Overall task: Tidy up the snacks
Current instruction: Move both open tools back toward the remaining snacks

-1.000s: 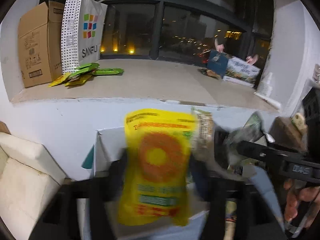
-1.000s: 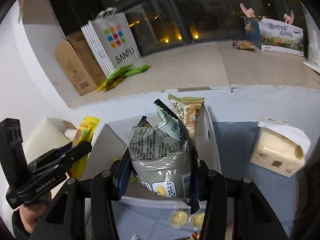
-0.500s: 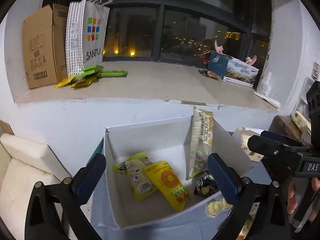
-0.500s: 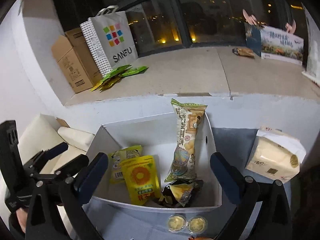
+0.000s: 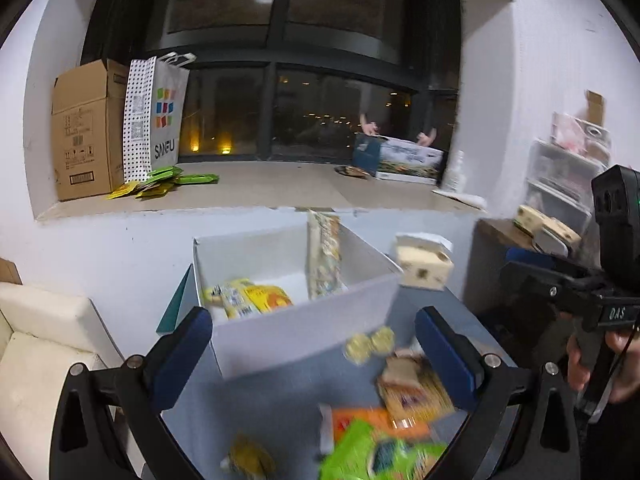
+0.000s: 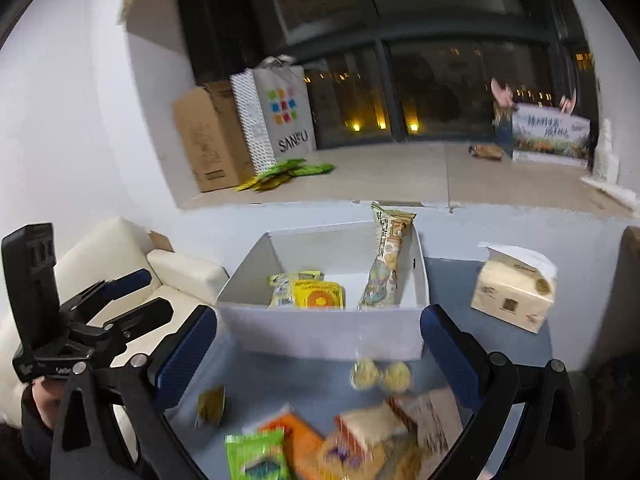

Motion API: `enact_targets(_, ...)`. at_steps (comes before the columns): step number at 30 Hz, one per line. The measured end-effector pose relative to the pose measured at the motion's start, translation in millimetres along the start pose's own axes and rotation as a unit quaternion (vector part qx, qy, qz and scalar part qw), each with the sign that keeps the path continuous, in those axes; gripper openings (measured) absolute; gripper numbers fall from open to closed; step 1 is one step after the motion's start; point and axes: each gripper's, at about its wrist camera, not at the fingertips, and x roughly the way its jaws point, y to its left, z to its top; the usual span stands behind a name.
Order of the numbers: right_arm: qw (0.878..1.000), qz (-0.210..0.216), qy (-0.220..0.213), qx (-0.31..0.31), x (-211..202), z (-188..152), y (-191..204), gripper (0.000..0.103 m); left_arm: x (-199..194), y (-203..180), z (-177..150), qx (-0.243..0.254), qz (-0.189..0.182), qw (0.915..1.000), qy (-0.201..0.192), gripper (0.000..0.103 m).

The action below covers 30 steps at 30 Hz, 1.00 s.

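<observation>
Hovering empty, wide apart: left gripper (image 5: 312, 344) & right gripper (image 6: 320, 346), near white box (image 6: 328, 332) w/ snacks.

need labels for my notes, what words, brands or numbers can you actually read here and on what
"SANFU": on the white shopping bag on the window ledge.
"DAS": on the right gripper's black body in the left wrist view.
Too blurred or small to read: print on the cardboard box, the tall snack pack in the white box, the tissue pack, the banner box, and the loose snacks in front.
</observation>
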Motion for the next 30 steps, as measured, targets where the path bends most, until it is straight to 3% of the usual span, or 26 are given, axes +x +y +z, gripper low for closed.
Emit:
enact_targets(4,0.999,-0.026,-0.029,-0.008,-49,-36,4,0.103,-29,-2,-20,-0.013,-0.004,0.9999,-0.004,0.103)
enact_targets(9,0.999,-0.040,-0.030,0.006,-79,-73,-1,0.103,-46,1,-41,-0.022,0.010,0.9997,0.002,0.103)
enact_targets(16,0.998,-0.052,-0.015,0.017,-87,-104,-18,0.103,-43,3,-55,-0.034,0.010,0.9991,0.022,0.103)
enact_targets(30,0.996,-0.080,0.022,0.024,-72,-122,-28,0.103,-37,-6,-61,-0.031,-0.006,0.9987,0.039,0.103)
